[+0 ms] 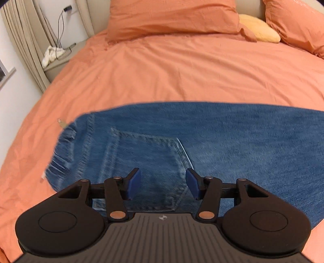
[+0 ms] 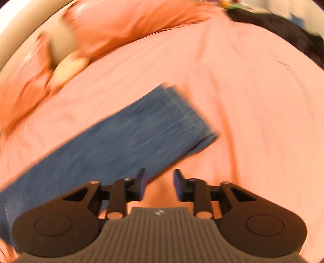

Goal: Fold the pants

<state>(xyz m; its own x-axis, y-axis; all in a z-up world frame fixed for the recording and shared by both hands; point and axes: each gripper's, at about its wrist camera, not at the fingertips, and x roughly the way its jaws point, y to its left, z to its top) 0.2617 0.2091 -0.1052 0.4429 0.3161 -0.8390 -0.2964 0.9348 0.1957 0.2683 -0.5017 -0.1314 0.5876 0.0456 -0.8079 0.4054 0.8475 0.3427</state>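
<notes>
While the blue denim pants (image 1: 202, 141) lie flat on the orange bed cover (image 1: 162, 76), the left gripper (image 1: 163, 183) hangs above the back pocket (image 1: 149, 159) near the waistband, angled steeply downward, its blue-padded fingers (image 1: 134, 182) spread wide with nothing between them and clear of the cloth. Frayed denim edging shows at the left end of the garment. Beyond it lie two orange pillows (image 1: 172, 18) and a pale yellow cushion (image 1: 259, 28) at the head of the bed, with a beige bedside table (image 1: 60, 62) to the left carrying a crumpled white cloth (image 1: 50, 54). Through the heavily blurred right wrist view, the right gripper (image 2: 160, 186) also tilts downward, its jaws parted and empty, hovering over bare cover just beside the lower edge of the folded legs (image 2: 121, 137), which run diagonally across the bed with the hems at the upper right.
</notes>
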